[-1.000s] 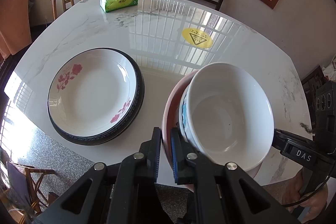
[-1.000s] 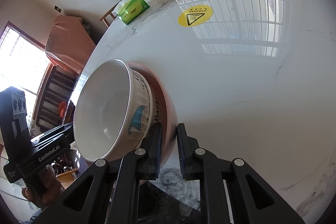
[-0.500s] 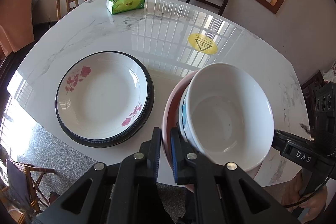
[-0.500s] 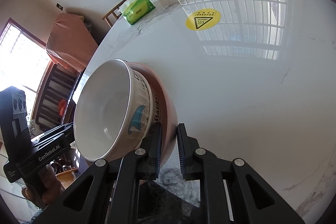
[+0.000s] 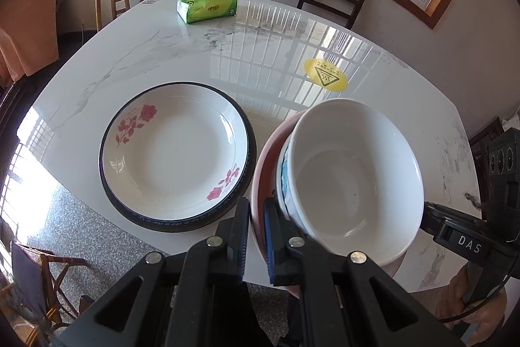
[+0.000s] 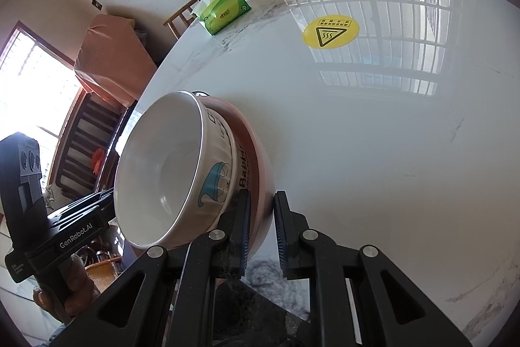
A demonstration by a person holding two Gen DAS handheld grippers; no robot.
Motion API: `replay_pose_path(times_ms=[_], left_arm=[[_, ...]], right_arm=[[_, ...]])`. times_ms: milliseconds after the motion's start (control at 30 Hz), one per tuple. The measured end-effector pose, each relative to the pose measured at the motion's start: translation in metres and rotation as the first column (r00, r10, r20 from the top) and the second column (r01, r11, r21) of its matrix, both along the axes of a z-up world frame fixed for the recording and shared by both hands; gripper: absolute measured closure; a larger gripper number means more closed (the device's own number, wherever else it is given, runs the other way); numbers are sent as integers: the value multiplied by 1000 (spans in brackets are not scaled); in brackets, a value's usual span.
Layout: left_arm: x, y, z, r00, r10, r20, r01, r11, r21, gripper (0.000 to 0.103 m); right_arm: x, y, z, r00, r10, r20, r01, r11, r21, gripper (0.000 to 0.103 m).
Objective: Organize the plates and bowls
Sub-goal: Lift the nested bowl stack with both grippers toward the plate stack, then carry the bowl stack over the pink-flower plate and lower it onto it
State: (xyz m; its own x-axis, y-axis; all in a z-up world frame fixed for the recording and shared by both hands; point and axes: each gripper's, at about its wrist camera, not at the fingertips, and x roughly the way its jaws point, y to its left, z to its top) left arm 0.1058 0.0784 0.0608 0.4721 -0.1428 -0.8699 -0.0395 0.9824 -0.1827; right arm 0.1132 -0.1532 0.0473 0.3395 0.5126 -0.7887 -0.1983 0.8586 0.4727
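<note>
left tongs (image 5: 256, 236): clenched on pink bowl (image 5: 265, 165) rim | right tongs (image 6: 261, 230): clenched on opposite rim | white bowl (image 5: 354, 181): nested in pink bowl, above desk (image 5: 162, 54) edge | plates (image 5: 175, 152): stacked on desk, left of bowls

Bright window glare on table (image 5: 136, 54), fisheye-warped edges

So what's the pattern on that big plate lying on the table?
The plate is white with red-pink roses and a dark patterned rim; the left wrist view shows it best.
</note>
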Motion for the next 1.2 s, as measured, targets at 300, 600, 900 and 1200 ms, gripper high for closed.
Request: replay_pose_path(times_ms=[300, 600, 900, 1200], left_arm=[[-6, 7, 7, 1000, 25, 11, -25, 1000, 3, 96], [-6, 23, 12, 998, 58, 13, -58, 998, -4, 96], [-1, 42, 17, 996, 89, 22, -89, 996, -6, 96], [1, 66, 26, 990, 134, 34, -133, 991, -18, 96]], right_arm=[[3, 11, 4, 1000, 17, 5, -17, 1000, 1, 87], [6, 27, 9, 999, 42, 12, -42, 999, -4, 86], [13, 42, 13, 998, 65, 12, -65, 998, 1, 86], [24, 61, 18, 996, 86, 19, -86, 996, 8, 86]])
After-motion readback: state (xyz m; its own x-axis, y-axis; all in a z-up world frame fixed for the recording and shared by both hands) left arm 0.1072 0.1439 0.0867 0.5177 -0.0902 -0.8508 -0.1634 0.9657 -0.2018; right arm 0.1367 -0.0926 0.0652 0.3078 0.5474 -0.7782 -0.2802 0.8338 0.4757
